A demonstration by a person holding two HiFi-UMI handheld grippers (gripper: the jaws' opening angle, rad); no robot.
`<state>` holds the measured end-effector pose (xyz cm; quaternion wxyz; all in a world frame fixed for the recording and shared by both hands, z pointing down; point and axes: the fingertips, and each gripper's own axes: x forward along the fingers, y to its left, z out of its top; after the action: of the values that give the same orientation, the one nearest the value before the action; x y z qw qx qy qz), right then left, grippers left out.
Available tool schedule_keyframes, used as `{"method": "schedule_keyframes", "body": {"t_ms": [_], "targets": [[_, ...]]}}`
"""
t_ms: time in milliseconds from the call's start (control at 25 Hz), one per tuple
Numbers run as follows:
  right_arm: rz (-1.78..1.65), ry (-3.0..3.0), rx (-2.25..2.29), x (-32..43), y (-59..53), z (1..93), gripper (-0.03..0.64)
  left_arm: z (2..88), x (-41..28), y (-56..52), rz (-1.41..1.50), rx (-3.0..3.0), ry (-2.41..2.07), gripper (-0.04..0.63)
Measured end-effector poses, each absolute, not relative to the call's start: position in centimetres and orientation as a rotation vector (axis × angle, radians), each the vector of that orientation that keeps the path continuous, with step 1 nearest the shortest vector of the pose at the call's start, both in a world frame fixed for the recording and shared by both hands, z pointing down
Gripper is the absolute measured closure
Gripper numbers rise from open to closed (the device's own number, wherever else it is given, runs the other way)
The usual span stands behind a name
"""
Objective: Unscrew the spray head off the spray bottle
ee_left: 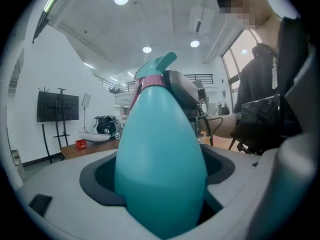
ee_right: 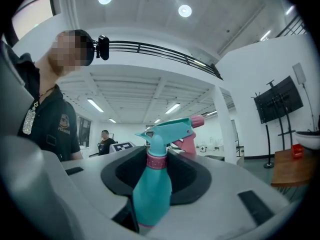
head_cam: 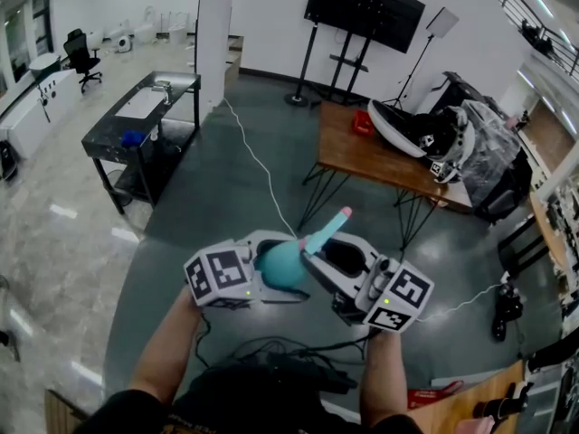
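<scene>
— Grey hall floor [head_cam: 226,197] is stretching out far below in the head view, with a wooden table [head_cam: 362,156] standing well beyond. What's going on in front of it?

— Both tools are meeting in mid-air. The left gripper [head_cam: 264,278] is clamping the teal belly of the spray bottle [head_cam: 282,262]. The right gripper [head_cam: 327,260] is facing it from the other side, and the spray head [head_cam: 327,229] is poking up and away between them.

— And what is the left gripper view showing?

— The bottle's body is filling the gap, with both jaws pressing on its rounded sides. The pink collar [ee_left: 150,81] and the head are pointing away from the camera.

— And the right gripper view?

— Its jaws are sitting tight on the narrow neck, apparently just under the collar, and the head is standing clear above the pads.

— What's worrying you?

— Two things, and I'm only judging here. The body is looking smooth and tapering, so a twist may be sending it spinning or sliding out of the left jaws, and nothing is lying beneath to catch it. And if the right pads are biting the neck rather than the collar, turning will be rotating the whole bottle instead of loosening the head
</scene>
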<state>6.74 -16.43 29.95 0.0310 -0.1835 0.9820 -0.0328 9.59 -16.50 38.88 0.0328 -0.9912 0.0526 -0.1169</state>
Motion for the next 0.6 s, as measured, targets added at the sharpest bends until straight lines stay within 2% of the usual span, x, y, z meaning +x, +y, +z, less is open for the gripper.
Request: {"method": "schedule_keyframes", "body": {"t_ms": [360, 600], "targets": [[0.003, 3.004, -0.134, 6.6, -12.2, 29.2, 0.477, 37.8, 9.4, -11.5, -0.248, -3.06, -0.284, 0.164], [-0.004, 2.994, -0.339, 6.2, -14.0, 29.1, 0.462, 37.2, 9.3, -13.6, -0.206, -3.085, -0.088, 0.164]]}}
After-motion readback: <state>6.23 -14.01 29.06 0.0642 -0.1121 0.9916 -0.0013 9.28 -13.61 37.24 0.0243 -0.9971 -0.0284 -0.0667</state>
